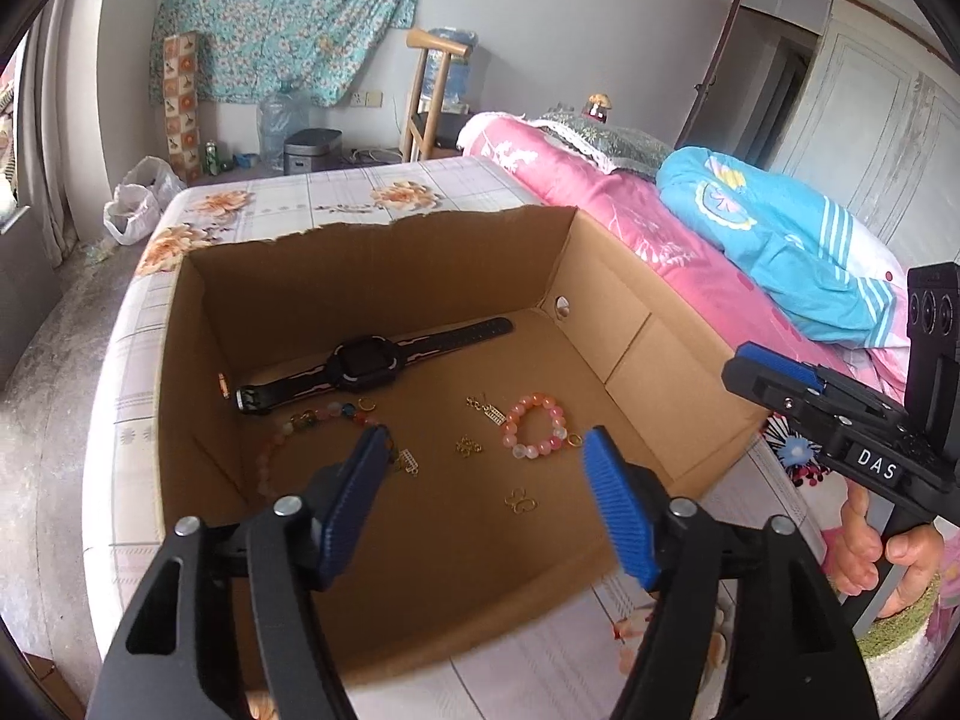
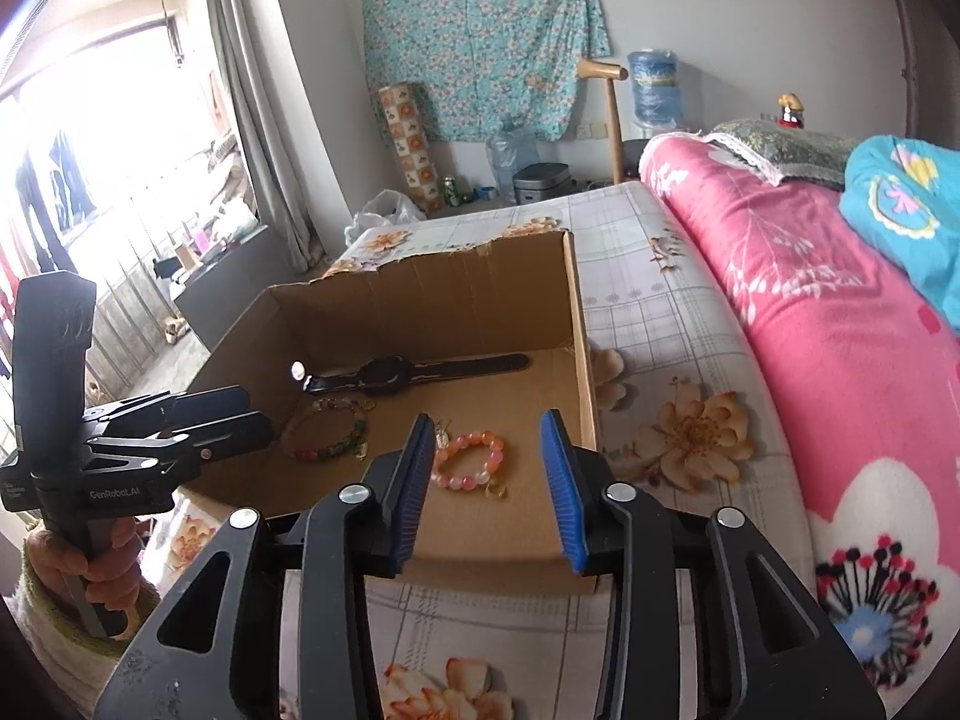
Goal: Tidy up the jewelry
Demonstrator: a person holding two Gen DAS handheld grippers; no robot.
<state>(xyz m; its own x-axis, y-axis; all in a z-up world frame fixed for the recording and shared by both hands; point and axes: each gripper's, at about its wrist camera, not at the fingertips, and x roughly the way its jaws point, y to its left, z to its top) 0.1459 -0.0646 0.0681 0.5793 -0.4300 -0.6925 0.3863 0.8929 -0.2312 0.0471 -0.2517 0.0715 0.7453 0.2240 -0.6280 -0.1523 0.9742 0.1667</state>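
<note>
An open cardboard box [image 1: 420,221] stands on the bed. On its floor lie a black watch [image 1: 360,365], a pink bead bracelet [image 1: 536,427], a multicolour bead bracelet [image 1: 312,425] and several small gold pieces [image 1: 468,446]. My left gripper [image 1: 485,444] hangs open over the box's near half, with nothing between its blue pads. In the right wrist view my right gripper [image 2: 489,420] is open above the box's [image 2: 420,258] near wall. Beyond it, on the floor, lie the pink bracelet [image 2: 470,461], the watch [image 2: 390,372] and the multicolour bracelet [image 2: 330,429]. The left gripper [image 2: 255,414] shows at the left.
The box sits on a flowered sheet [image 1: 336,198]. A pink quilt [image 2: 810,312] and a blue quilt [image 1: 780,240] are piled to the right. The right gripper [image 1: 744,363], held by a hand [image 1: 870,546], hovers outside the box's right wall.
</note>
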